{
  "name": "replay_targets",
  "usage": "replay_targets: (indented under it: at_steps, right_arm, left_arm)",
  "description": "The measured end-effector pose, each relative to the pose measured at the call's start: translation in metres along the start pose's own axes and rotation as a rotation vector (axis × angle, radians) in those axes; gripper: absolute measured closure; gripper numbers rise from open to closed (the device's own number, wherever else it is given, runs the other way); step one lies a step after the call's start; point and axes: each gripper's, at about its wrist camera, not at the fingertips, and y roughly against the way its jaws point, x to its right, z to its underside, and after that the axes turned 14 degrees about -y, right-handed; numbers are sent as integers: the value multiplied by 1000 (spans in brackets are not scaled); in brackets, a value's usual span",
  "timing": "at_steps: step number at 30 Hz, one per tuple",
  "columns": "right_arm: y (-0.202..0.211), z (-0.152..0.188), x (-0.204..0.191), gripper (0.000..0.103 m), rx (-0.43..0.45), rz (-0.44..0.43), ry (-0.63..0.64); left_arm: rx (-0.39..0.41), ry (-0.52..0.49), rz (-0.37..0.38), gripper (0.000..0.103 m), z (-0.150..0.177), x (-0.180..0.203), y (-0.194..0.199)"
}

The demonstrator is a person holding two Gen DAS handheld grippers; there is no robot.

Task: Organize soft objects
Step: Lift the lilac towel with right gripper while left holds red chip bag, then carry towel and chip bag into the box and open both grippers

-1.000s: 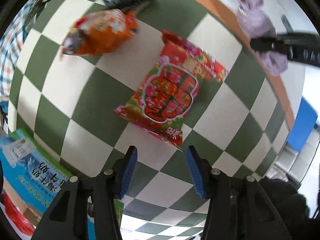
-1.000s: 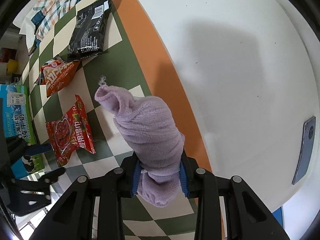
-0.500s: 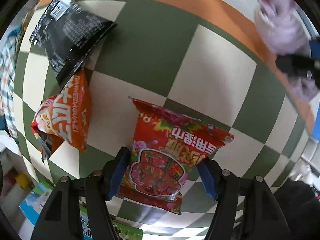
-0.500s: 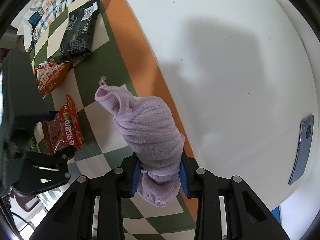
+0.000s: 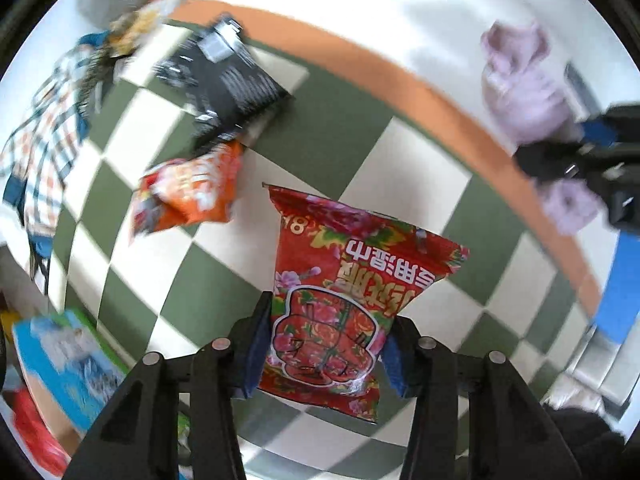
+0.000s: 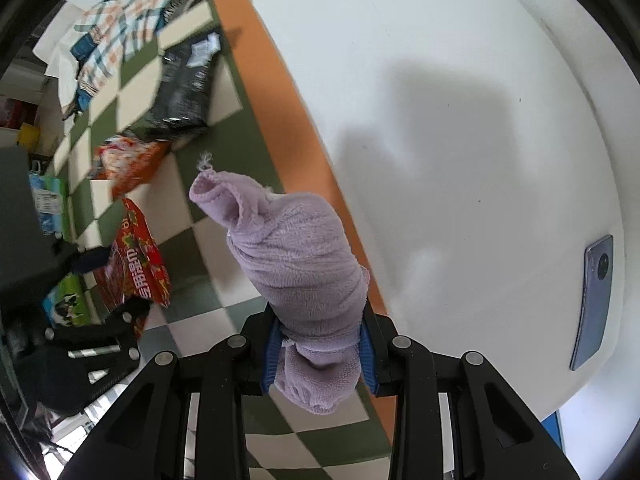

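Note:
My left gripper (image 5: 326, 350) is shut on a red flowered pack (image 5: 352, 288) and holds it above the green-and-cream checkered cloth (image 5: 328, 128). The pack also shows in the right wrist view (image 6: 136, 264) with the left gripper (image 6: 120, 304) around it. My right gripper (image 6: 318, 354) is shut on a rolled lilac towel (image 6: 292, 256), held over the cloth's orange border beside the white table (image 6: 460, 120). The towel shows in the left wrist view (image 5: 524, 96) at the upper right, with the right gripper (image 5: 592, 152) on it.
An orange snack bag (image 5: 188, 196) and a black pouch (image 5: 228, 84) lie on the cloth further off. A plaid cloth (image 5: 44, 136) lies at the left. A blue-green box (image 5: 68, 364) stands at the lower left. A phone (image 6: 594, 300) lies on the white table.
My left gripper closed on the red pack and lifted it off the cloth, and the view swung. My right gripper kept hold of the towel and barely moved.

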Motion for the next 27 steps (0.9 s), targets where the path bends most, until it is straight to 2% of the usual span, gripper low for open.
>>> replay_targets:
  at_steps: [6, 11, 14, 21, 27]
  right_arm:
    - [46, 25, -28, 68, 44, -98, 35]
    - [92, 64, -81, 69, 75, -171, 126]
    - [111, 86, -116, 68, 85, -209, 180]
    - [139, 143, -223, 68, 76, -298, 337]
    - [117, 191, -327, 68, -18, -355, 463]
  left_arm:
    - [173, 162, 49, 58, 57, -18, 77]
    - [284, 309, 56, 58, 98, -46, 130]
    - [326, 395, 51, 58, 141, -64, 160]
    - [357, 595, 8, 58, 259, -127, 193]
    - [295, 740, -28, 58, 347, -190, 173]
